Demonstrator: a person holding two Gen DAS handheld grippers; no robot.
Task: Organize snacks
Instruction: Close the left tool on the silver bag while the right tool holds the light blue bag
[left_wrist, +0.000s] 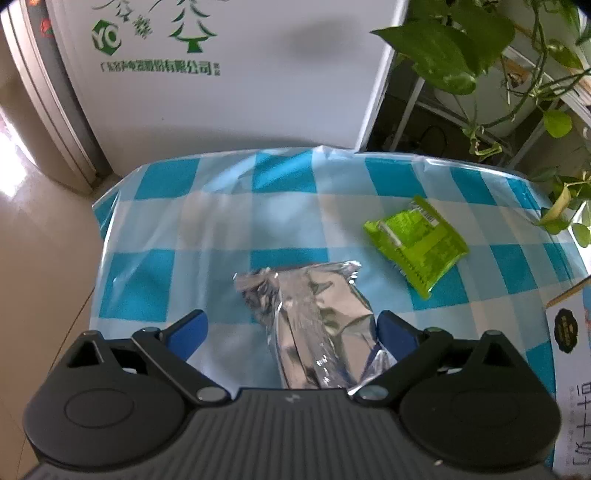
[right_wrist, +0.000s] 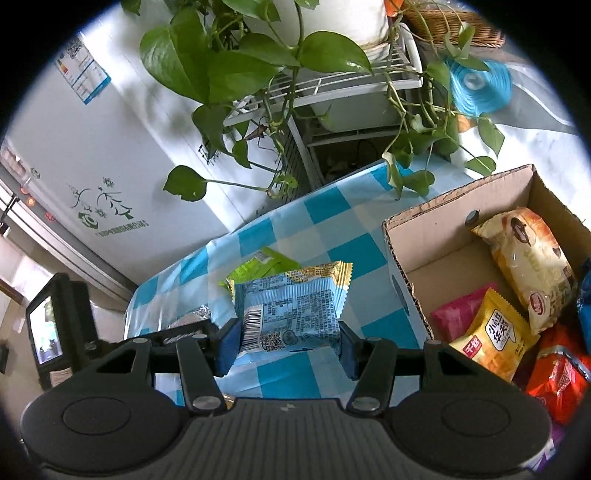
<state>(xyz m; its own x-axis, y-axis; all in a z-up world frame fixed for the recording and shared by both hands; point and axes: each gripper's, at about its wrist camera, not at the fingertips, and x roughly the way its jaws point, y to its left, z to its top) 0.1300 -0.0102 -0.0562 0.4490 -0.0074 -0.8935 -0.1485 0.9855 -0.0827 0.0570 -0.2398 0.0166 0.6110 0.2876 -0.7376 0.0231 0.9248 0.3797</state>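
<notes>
Gripping a blue snack packet, the right tongs hold it mid-frame above the checkered desk, with the cardboard box of snacks at right. The left tongs are spread wide around a silver foil packet, lower centre; a green packet lies upper right.

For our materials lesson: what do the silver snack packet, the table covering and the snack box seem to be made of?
Silver snack packet: probably metallised foil film, mirror-shiny and crinkled. Checked table covering: apparently thin glossy plastic sheet, with glare and soft folds. Snack box: brown corrugated cardboard, matt, fluting visible along its cut edge.
</notes>
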